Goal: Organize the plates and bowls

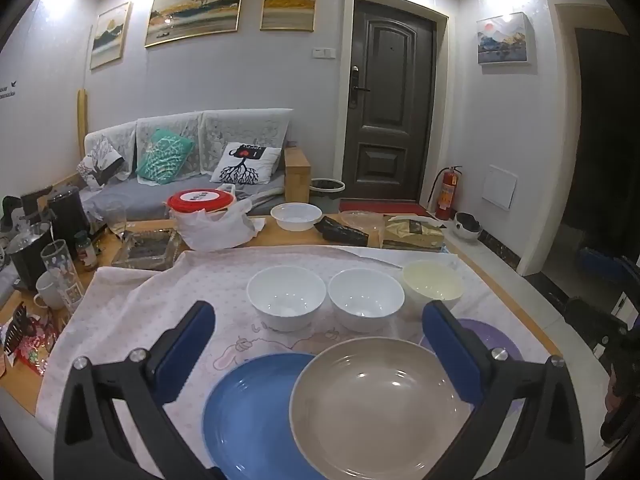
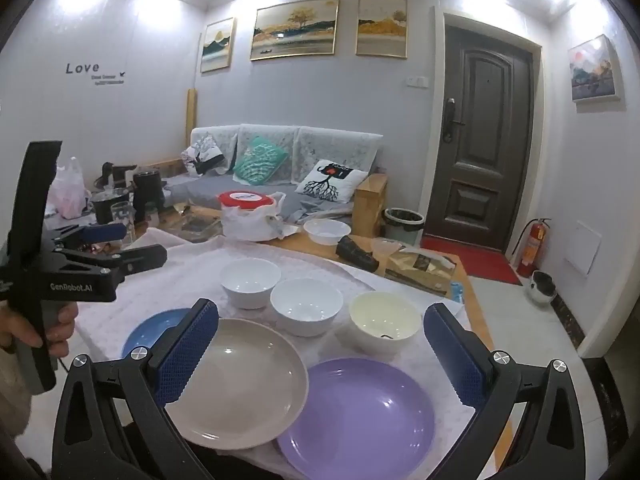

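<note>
Three plates lie at the table's near edge: a blue plate (image 1: 244,412) (image 2: 150,330), a beige plate (image 1: 380,408) (image 2: 236,376) overlapping it, and a purple plate (image 2: 360,416) (image 1: 480,330). Behind them stand two white bowls (image 1: 286,296) (image 1: 366,298) and a cream bowl (image 1: 434,282) (image 2: 384,318). My left gripper (image 1: 320,322) is open and empty, above the beige plate; it also shows in the right wrist view (image 2: 136,246). My right gripper (image 2: 322,328) is open and empty above the beige and purple plates.
A pink dotted cloth (image 1: 160,304) covers the table. Behind it are a red-lidded container in a bag (image 1: 200,202), a white plastic bowl (image 1: 296,216), a glass tray (image 1: 144,248), a tissue box (image 1: 412,232), and glasses, a mug and kettles at the left (image 1: 60,268).
</note>
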`<state>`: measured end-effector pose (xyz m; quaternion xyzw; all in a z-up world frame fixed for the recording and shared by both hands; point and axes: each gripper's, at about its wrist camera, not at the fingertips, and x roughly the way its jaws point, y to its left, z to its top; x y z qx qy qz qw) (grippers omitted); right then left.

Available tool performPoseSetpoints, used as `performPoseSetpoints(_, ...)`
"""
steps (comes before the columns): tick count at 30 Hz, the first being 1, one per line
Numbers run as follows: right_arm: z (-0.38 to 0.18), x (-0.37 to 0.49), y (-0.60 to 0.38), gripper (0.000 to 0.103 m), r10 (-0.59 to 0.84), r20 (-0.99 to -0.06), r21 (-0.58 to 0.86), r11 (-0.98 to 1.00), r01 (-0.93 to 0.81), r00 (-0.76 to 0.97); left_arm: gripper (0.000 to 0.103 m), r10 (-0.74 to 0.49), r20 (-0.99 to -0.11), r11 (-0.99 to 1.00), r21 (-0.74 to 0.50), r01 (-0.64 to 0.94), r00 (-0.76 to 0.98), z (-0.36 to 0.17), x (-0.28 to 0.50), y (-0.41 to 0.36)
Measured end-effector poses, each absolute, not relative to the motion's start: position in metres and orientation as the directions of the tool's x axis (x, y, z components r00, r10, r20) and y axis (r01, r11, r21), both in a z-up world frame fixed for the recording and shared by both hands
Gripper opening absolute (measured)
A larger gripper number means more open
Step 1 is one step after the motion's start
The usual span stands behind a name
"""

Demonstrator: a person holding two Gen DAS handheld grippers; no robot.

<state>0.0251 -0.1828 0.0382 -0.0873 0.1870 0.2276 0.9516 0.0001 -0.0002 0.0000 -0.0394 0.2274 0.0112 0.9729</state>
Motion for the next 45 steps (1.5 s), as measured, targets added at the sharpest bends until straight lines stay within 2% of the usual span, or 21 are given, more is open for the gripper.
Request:
performPoseSetpoints(9,0.033,0.034,-0.175,0.102,0.397,-0.408,-0.071,0.884,-0.462,0.822,0.103,-0.013,-0.445,0.994,-0.1,-0.035,0.896,0.005,0.004,0.015)
performPoseSetpoints(11,0.032,0.034,-0.176,0.102,0.396,-0.407,-0.066,0.886,-0.459,0.823,0.103,0.007,-0.441,0.997,-0.06,-0.037,0.897,0.004,0.005,-0.001)
performPoseSetpoints(18,0.031,0.034,-0.182,0.102,0.4,-0.408,-0.05,0.888,-0.458,0.821,0.103,0.011,-0.439,0.998,-0.044,-0.034,0.899,0.001,0.001,-0.009)
performPoseSetpoints(45,0.026,0.033,-0.18,0.102,0.413,-0.417,-0.031,0.884,-0.467,0.81,0.103,0.013,-0.431,0.999,-0.041,-0.034,0.902,0.002,-0.002,-0.007)
